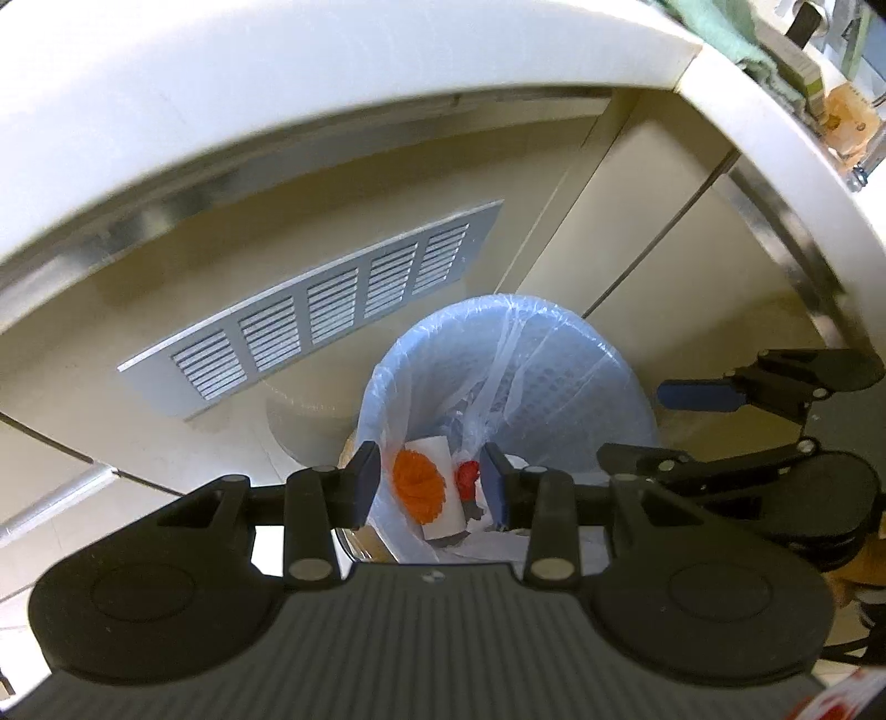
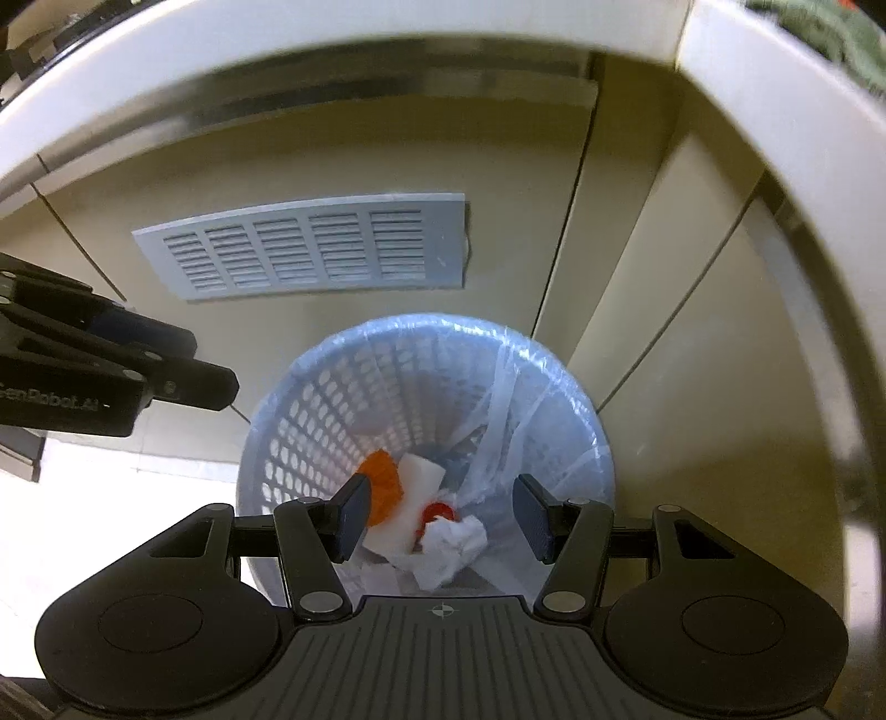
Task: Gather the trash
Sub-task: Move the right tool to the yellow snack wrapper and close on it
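Now right claw [image 2: 443, 515] released, empty, above trash basket [image 2: 310, 399]; left claw [image 1: 432, 482] narrowly parted, empty.

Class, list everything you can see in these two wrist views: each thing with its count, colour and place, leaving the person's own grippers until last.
waste basket: one, pale perforated plastic, on the floor by the cabinets
bin liner: one, clear bluish, lining the basket
orange scrap: one, orange, at the basket bottom
white block: one, white, beside the orange scrap
red piece: one, red, next to the block
crumpled tissue: one, white, at the basket bottom
vent grille: one, grey, on the cabinet front
countertop edge: one, white, above
left gripper: black, blue pads, nothing held
right gripper: black, blue pads, open above the basket
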Demonstrator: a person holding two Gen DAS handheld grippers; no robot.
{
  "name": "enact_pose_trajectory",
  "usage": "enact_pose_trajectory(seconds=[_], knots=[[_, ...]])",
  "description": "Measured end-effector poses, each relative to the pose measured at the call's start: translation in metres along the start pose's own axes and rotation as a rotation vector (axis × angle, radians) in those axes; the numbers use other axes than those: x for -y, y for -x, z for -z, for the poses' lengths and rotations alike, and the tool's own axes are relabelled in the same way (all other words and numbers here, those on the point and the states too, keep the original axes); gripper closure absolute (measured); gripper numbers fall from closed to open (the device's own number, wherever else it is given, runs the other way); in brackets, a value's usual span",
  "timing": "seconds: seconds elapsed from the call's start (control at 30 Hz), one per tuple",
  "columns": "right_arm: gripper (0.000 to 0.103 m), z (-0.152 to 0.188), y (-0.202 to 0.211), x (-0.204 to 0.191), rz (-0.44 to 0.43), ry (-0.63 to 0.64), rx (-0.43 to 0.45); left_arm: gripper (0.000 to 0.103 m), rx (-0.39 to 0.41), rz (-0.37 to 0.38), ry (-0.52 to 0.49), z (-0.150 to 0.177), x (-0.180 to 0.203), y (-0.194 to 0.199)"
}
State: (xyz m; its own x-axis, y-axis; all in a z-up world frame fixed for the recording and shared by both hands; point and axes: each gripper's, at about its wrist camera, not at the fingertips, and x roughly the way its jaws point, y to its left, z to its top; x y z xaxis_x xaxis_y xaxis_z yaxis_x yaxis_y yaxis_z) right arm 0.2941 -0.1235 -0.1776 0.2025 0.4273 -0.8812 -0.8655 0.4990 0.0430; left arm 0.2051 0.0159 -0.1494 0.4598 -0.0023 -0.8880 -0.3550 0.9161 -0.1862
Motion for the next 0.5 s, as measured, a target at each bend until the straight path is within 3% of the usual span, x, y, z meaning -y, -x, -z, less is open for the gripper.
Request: enact_pose_trajectory(seconds=[0.3, 0.5], knots=[[0.046, -0.016, 0.084, -0.014, 0.069, 0.035, 0.211, 0.066, 0.120, 0.046, -0.102, -0.020, 0.006, 0.047], [0.046, -0.021, 0.148, -0.009, 0.147, -0.059, 0.372, 0.061, 0.221, 0.128, -0.163, -0.041, 0.023, 0.083]])
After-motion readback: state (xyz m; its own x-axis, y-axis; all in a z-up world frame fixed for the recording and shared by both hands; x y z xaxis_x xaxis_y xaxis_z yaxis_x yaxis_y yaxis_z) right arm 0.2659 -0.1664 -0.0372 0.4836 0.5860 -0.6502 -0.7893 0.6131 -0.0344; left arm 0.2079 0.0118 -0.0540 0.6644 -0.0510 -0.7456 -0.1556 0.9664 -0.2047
